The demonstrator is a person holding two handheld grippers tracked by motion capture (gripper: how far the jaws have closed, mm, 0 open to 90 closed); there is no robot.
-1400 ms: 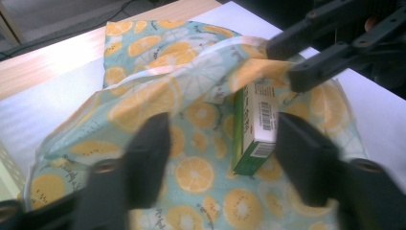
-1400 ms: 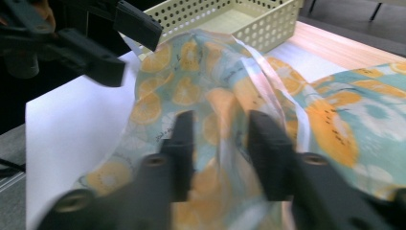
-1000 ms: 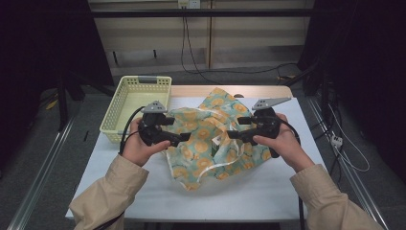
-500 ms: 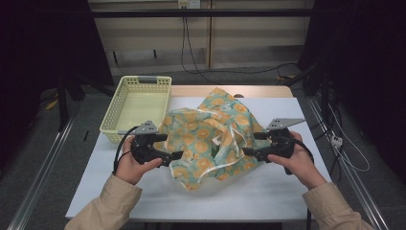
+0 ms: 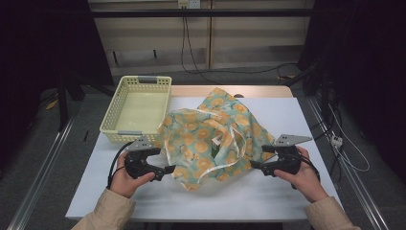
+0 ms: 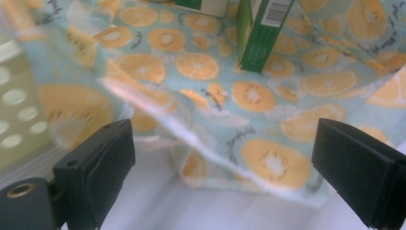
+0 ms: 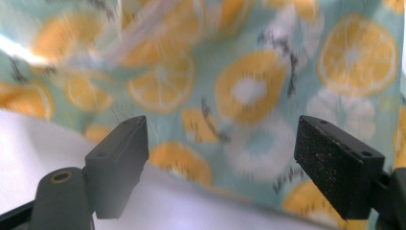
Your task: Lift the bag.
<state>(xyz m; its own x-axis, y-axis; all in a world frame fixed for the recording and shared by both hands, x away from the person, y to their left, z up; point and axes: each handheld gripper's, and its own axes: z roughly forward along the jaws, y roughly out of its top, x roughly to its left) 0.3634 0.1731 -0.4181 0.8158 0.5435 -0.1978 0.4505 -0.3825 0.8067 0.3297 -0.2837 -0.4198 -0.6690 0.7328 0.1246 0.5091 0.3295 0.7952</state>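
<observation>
A cloth bag [image 5: 210,139] printed with orange slices on pale blue lies crumpled in the middle of the white table [image 5: 268,196], its white ribbon handles [image 5: 235,143] draped over it. My left gripper [image 5: 167,169] is low at the bag's near left edge. Its jaws have just been opening and stand wide, with only the hem ahead of them [image 6: 225,158]. A green carton [image 6: 256,33] shows inside the bag. My right gripper [image 5: 253,164] is at the near right edge, its jaws also just opened and wide apart, with the fabric beyond them [image 7: 220,163].
A pale yellow plastic basket [image 5: 109,120] stands at the table's far left, next to the bag. Bare white tabletop runs along the near edge between my hands. Dark floor, metal rails and cables surround the table.
Both hands have come down and toward the near edge, the left one going left and the right one going right. The bag has settled and spread flatter on the table.
</observation>
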